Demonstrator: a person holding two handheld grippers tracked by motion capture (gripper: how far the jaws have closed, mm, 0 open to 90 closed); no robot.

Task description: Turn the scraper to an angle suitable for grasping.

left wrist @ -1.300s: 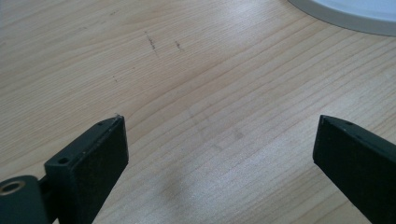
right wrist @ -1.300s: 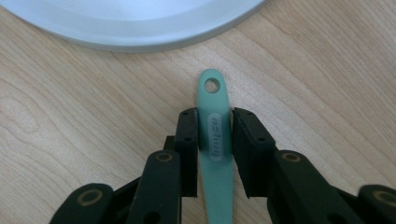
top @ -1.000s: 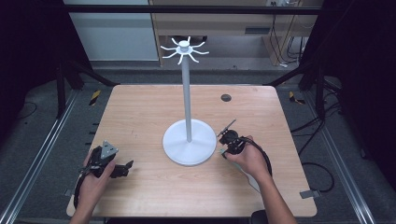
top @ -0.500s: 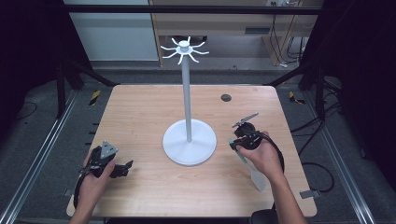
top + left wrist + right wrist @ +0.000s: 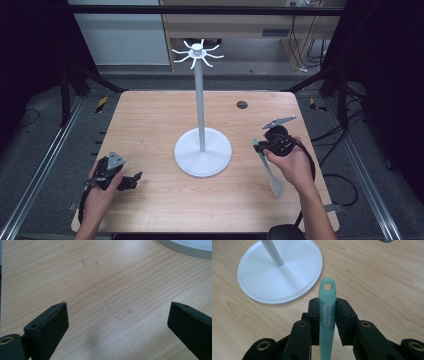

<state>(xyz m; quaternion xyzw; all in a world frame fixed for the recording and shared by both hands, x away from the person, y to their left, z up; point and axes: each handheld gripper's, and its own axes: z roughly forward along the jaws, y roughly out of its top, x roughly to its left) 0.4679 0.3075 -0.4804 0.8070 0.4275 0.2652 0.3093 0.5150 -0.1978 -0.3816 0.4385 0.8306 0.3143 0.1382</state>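
Right gripper (image 5: 327, 315): jaws clamped on the flat handle of a pale green spatula (image 5: 327, 312), one pad on each side. The handle end with its hanging hole stands clear ahead of the jaws. In the high view the spatula (image 5: 267, 170) hangs from the right gripper (image 5: 272, 142) above the desk, its blade pointing down and back toward the person, near the right edge.

Left gripper (image 5: 117, 322): jaws wide apart, nothing between them, only bare wood below. In the high view the left gripper (image 5: 122, 181) sits low at the near left corner of the desk (image 5: 150, 115).

Surroundings: a white stand (image 5: 201, 100) is at mid-desk, a round base, a thin pole and a ring of hooks at the top. Its base (image 5: 279, 272) lies just ahead of the held handle. The work in hand is judged to be hanging the spatula on a hook by its hole.

Risks, as judged:
- The hole is small and the hooks thin; a slight misalignment would miss.
- The grip is on a narrow, smooth handle with the blade as a long free end; it may pivot or slip.
- The stand is tall and slender; a nudge at the top could tip it.
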